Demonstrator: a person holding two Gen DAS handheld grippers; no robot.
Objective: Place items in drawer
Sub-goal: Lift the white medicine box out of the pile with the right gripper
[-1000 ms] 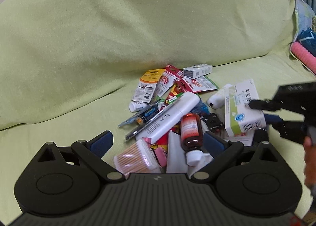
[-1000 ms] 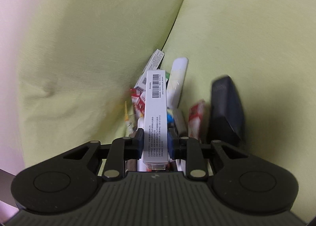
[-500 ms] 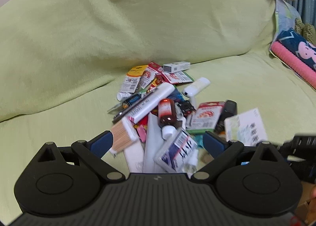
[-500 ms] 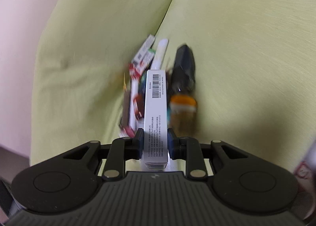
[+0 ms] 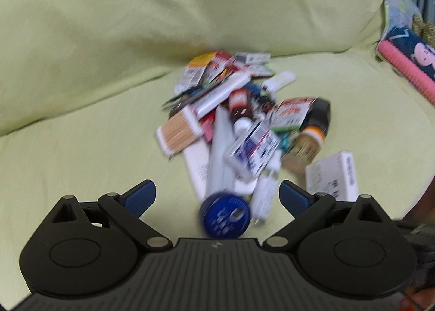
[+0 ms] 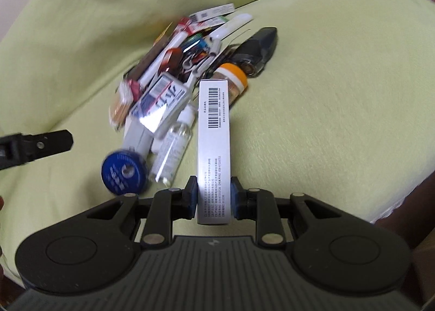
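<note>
The right tongs [image 6: 213,199] are clenched on a white carton [image 6: 214,145], gripping its near end between the blue pads [image 6: 192,200] so that the box juts straight forward, barcode face up, above a sofa draped in a light green cover [image 6: 326,99]. The carton's far end reaches toward an orange-capped jar [image 6: 233,77] at the near edge of a heap of small household items [image 6: 185,66], while its length runs just beside a clear plastic bottle [image 6: 174,148] lying on the seat. To the left of that bottle sits a round blue tin [image 6: 123,171].

The left tongs [image 5: 217,198] are released, their blue-tipped fingers [image 5: 140,196] spread wide and grasping nothing, hovering low over the seat at the near edge of the same heap [image 5: 239,120]. The blue tin [image 5: 225,214] lies between the spread fingers, close to the tool's body. In the left wrist view the white carton [image 5: 333,175] shows at the right, just past the right-hand finger. One black finger of the left tongs [image 6: 35,145] enters the right wrist view from the left edge, near the tin. No drawer appears in either view.
</note>
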